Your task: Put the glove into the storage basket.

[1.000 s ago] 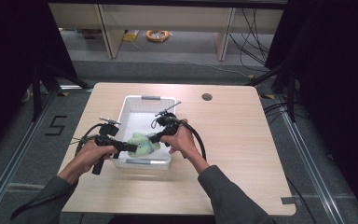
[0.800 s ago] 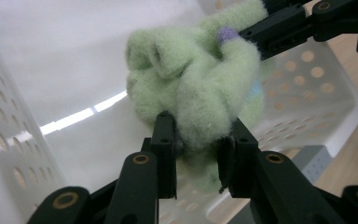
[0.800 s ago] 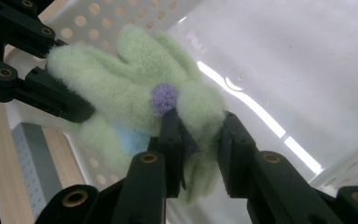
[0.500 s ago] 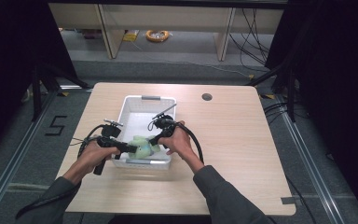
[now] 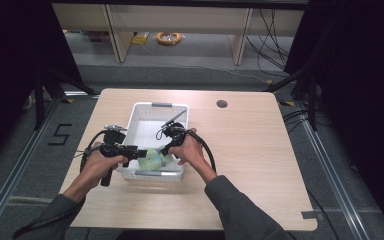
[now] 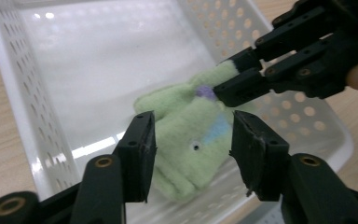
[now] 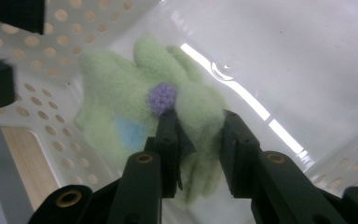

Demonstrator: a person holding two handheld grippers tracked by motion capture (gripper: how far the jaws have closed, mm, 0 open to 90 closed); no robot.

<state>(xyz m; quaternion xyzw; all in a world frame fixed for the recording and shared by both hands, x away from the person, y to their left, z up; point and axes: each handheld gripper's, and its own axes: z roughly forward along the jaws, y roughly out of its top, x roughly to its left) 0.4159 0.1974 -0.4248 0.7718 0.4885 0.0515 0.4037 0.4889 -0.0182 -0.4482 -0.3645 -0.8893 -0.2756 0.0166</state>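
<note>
My right gripper [image 7: 193,128] has its jaws pinched on a fold of the green glove [image 7: 135,112], just beside the small purple dot [image 7: 162,97] on it. From my left gripper's camera I see that same right gripper [image 6: 233,81] come in from the upper right, its tips clamped on the glove's edge [image 6: 191,135] by the purple dot [image 6: 205,92].

My left gripper [image 6: 193,149] has its jaws apart, one on each side of the glove's lower part, and I cannot tell whether they touch the fabric. A pale blue patch [image 6: 216,133] and a tiny dark eyelet [image 6: 195,146] show between them.

The glove hangs tilted in the near end of the white perforated basket [image 6: 18,84], close to its front wall.

From above, my left gripper [image 5: 139,152] and right gripper [image 5: 164,149] meet over the glove [image 5: 152,159] at the near end of the basket [image 5: 157,106]. The basket sits on the wooden table [image 5: 250,150], left of centre. A dark round hole [image 5: 222,104] lies in the tabletop near the far edge.
</note>
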